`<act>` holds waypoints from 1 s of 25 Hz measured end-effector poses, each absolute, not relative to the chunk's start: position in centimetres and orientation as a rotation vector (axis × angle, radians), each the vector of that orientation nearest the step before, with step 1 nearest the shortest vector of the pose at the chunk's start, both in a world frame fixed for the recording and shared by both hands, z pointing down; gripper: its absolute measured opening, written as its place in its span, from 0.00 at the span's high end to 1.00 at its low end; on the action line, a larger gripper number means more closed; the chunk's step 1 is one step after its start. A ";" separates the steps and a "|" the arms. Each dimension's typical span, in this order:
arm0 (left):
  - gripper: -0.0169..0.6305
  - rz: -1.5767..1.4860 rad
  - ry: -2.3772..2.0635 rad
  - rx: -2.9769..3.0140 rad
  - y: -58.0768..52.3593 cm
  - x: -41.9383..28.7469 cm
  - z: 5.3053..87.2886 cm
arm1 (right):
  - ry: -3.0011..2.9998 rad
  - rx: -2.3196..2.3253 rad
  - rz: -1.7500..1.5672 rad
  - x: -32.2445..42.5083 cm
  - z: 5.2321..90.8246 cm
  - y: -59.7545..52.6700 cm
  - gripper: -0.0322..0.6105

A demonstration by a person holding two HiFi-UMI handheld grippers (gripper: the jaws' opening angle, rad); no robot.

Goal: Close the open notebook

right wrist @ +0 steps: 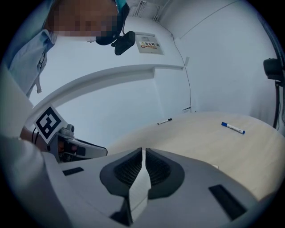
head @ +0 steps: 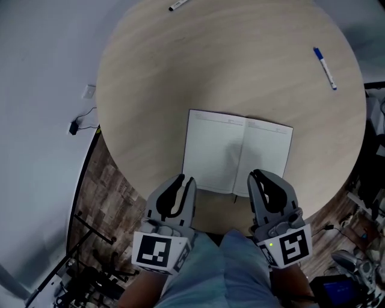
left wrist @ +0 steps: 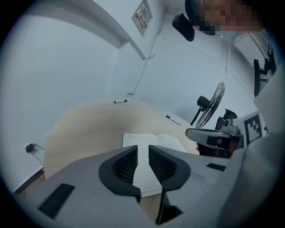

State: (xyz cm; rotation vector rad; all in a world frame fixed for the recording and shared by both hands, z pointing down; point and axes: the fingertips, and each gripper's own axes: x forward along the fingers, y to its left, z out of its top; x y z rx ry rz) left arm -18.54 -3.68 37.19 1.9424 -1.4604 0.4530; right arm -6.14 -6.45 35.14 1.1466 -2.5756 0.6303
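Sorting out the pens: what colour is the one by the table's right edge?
White pen with a blue cap; clearest in the head view.

White, perhaps lined notebook [head: 210, 150]; beige table [head: 150, 72].

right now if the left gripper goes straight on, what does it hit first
Probably the left page of the open notebook: the left gripper points down at it, close to its near edge; depth is unclear.

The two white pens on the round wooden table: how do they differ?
The blue-capped white pen lies near the round wooden table's right edge; the black-capped white pen lies at its far edge. The blue-capped one shows whole in the head view, the black-capped one is cut off. Both lie flat.
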 end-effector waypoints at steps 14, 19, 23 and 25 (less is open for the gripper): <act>0.51 0.441 -1.355 1.794 -2.5 -20.1 44.8 | -2.502 1.069 0.703 -9.0 40.3 -6.8 0.87; 0.51 0.476 -1.330 1.767 -2.0 -19.9 46.4 | -2.477 1.052 0.723 -8.8 41.6 -6.4 0.87; 0.51 0.485 -1.312 1.753 -1.8 -19.7 47.3 | -2.481 1.062 0.723 -8.9 42.0 -6.5 0.87; 0.51 0.492 -1.314 1.749 -1.8 -19.6 47.4 | -2.477 1.065 0.728 -8.8 42.2 -6.5 0.87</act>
